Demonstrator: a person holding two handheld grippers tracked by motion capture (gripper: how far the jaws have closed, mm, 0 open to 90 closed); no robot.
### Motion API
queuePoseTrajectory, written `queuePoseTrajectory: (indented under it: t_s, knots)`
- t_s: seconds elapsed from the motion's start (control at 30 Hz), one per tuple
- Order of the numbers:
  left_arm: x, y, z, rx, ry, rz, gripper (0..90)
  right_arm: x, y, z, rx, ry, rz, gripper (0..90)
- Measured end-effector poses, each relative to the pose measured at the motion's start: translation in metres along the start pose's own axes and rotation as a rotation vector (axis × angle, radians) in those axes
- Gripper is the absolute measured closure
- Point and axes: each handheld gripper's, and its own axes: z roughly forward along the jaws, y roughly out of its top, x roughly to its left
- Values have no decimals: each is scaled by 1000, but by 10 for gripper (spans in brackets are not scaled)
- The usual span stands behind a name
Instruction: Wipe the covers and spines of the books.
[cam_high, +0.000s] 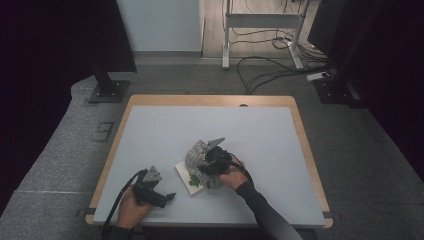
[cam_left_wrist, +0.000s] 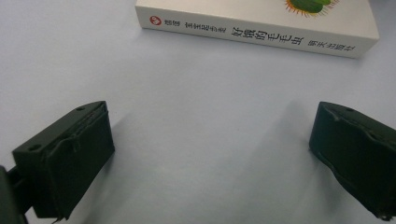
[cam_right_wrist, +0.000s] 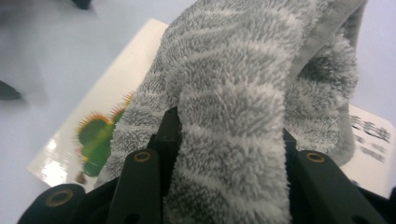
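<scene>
— Lifting that grey fluffy towel (cam_right_wrist: 243, 93) off the book (cam_high: 189, 176), or laying it over? What's the right gripper (cam_high: 212, 161) doing?

— Its jaws are clamped on a thick fold of the towel, which hangs bunched over the book's right half, near the middle of the table (cam_high: 160, 130). I can't tell which way the step runs; I'd judge it's mid-carry, with the cloth touching the cover.

— And the left gripper (cam_high: 155, 192)?

— Resting low at the near left, jaws spread wide with nothing between them, pointed at the book's spine just ahead.

— Next move?

— Probably keeping the pinch firm and steering the towel clear of, or squarely over, the book without dragging it. The left could steady the book.

— Any writing?

— Chinese characters along the white spine, beside a small red round logo; too small to read surely. The cover shows a green, spiky caterpillar-like picture.
</scene>
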Motion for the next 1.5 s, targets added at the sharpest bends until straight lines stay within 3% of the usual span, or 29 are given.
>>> queuePoseTrajectory:
  t_s: [0.7,1.03,1.27,1.5]
  knots:
    - [0,0,0,1,0,1,0,-41,-25,-21,2,-104,79,584]
    - [0,0,0,-1,0,-1,0,-51,-37,-30,-3,-131,122,584]
    - [0,0,0,0,0,0,0,-51,-29,-26,20,-150,104,582]
    - [0,0,0,0,0,0,0,-59,-16,-16,29,-158,120,582]
